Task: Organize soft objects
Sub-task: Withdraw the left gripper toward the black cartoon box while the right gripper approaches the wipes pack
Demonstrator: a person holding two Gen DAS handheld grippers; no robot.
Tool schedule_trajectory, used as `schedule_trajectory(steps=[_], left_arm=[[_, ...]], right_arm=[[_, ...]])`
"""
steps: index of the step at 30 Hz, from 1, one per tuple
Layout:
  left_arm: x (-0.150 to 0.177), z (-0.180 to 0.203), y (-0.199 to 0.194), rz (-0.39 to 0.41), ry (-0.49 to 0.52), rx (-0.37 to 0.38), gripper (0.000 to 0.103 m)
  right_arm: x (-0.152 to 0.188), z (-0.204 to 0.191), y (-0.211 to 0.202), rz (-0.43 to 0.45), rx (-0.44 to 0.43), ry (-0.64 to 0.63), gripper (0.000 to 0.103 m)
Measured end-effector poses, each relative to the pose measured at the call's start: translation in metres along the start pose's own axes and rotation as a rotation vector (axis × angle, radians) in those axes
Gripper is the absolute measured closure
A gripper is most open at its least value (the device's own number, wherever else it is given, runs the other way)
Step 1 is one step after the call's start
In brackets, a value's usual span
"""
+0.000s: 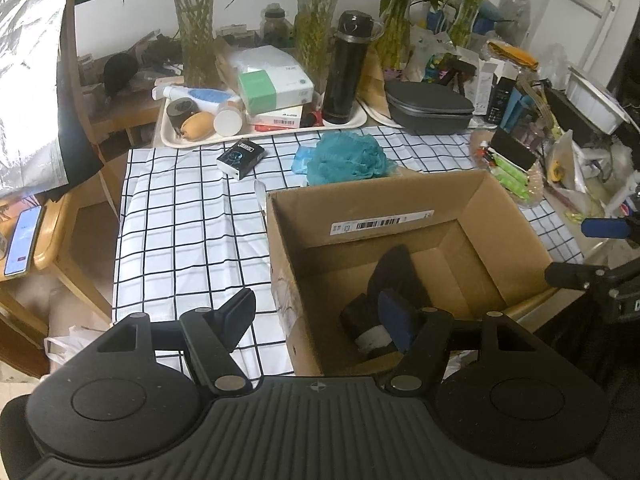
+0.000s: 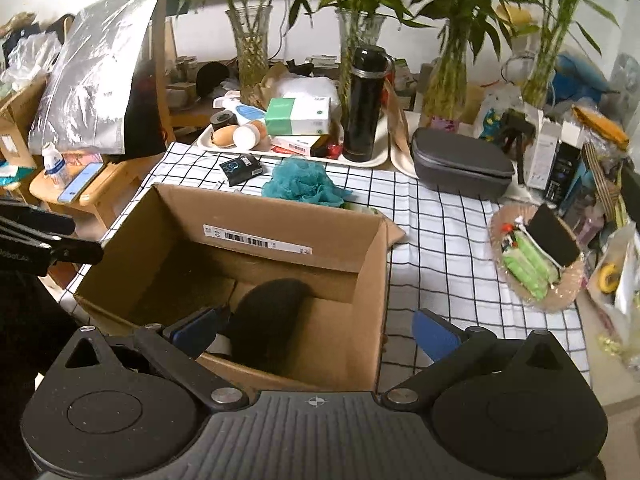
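1. Where the left wrist view looks across the cloth's left half, it shows the phone (image 1: pixel 22 240) on a wooden side table past the tabletop's left edge, and the right gripper (image 1: pixel 600 256) as dark parts entering at the picture's right edge.
2. From the right wrist view comes the tabletop's right side: a woven basket (image 2: pixel 536 256) of green packets near the right edge, with checked cloth (image 2: pixel 440 240) bare between it and the cardboard box (image 2: pixel 376 272).
3. Both views show the teal mesh sponge (image 1: pixel 346 158) lying on the cloth just behind the box's far wall, toward the tabletop's rear edge, with a small dark packet (image 1: pixel 241 158) to its left.
4. Behind these, along the rear edge, stand a tray (image 1: pixel 264 132) with a black flask (image 1: pixel 346 68) and a grey zip case (image 1: pixel 430 108).
5. Inside the box lies a dark soft object (image 2: pixel 268 320), against the near wall; the left wrist view also shows a dark roll with a white band (image 1: pixel 368 328) beside it.
6. Left gripper (image 1: pixel 320 316): jaws stand wide, one finger over the cloth outside the box's left wall, the other inside the box in front of the dark items; nothing is clamped between them.
7. Right gripper (image 2: pixel 316 332): jaws also wide apart, straddling the box's near right corner, the left pad just beside the dark soft object; I cannot tell whether it touches. It grips nothing.
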State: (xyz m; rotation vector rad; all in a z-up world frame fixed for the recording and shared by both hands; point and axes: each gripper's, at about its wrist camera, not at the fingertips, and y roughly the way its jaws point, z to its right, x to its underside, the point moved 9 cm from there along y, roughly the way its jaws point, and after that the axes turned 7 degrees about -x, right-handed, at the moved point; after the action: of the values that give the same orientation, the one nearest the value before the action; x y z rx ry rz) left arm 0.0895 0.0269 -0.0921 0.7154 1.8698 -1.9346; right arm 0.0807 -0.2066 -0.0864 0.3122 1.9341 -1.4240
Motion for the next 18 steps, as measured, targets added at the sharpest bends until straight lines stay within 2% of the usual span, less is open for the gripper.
schedule_trajectory(steps=[10,18], left_arm=[[-0.001,-0.006,0.006,0.005,-0.017,-0.001,0.036],[-0.008,-0.013,0.015,0.010,-0.032,-0.005,0.036]], right_arm=[[-0.007,0.025,-0.007,0.053,-0.055,0.098,0.000],[-0.011,0.042,-0.002,0.053,-0.029,0.114,0.000]])
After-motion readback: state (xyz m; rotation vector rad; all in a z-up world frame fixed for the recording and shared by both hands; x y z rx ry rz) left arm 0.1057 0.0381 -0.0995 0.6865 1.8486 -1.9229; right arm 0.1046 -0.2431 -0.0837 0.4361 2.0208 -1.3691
